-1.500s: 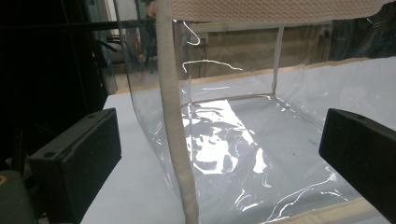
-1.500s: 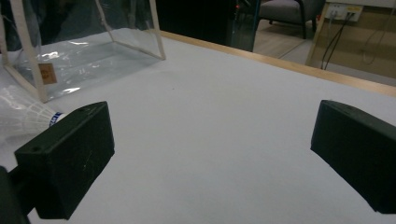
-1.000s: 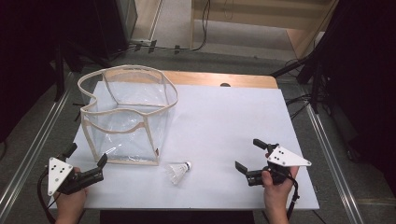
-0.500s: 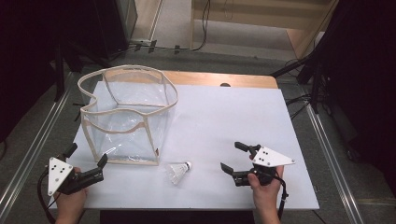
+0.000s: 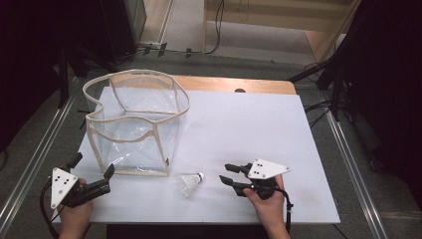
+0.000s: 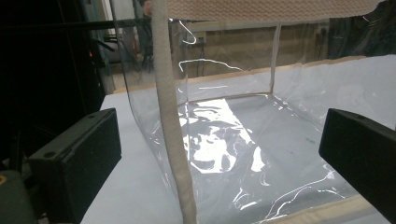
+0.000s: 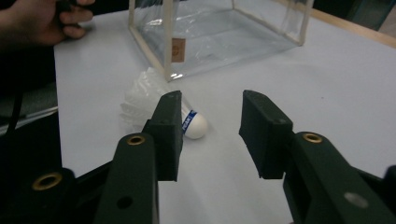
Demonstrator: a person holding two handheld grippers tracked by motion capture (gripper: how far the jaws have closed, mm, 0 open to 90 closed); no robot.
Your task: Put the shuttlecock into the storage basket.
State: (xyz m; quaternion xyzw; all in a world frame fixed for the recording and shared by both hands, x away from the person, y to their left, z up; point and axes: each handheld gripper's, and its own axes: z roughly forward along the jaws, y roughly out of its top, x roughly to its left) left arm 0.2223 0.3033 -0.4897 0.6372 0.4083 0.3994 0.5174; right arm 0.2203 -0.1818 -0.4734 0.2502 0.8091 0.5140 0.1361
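A white shuttlecock (image 5: 190, 182) lies on its side on the white tabletop (image 5: 249, 119), cork toward the right. My right gripper (image 5: 224, 173) hovers just right of it and points at it. Its jaws have just been closing and stand open with nothing between them. In the right gripper view the shuttlecock (image 7: 191, 123) lies just ahead of the right gripper (image 7: 210, 100), partly behind one jaw. A clear bag with beige trim (image 5: 139, 75) stands upright at the left. My left gripper (image 5: 93, 164) sits open at its near left corner, with the beige seam (image 6: 170, 116) ahead between the jaws.
The table's wooden far edge (image 5: 239, 83) runs behind the white top. Metal rails (image 5: 348, 164) flank the table on both sides. In the right gripper view the clear bag (image 7: 210, 32) stands beyond the shuttlecock, with the person's other hand (image 7: 42, 21) at top left.
My right gripper has slid left across the table toward the shuttlecock, and its jaws have narrowed. The left gripper, the bag and the shuttlecock have stayed put.
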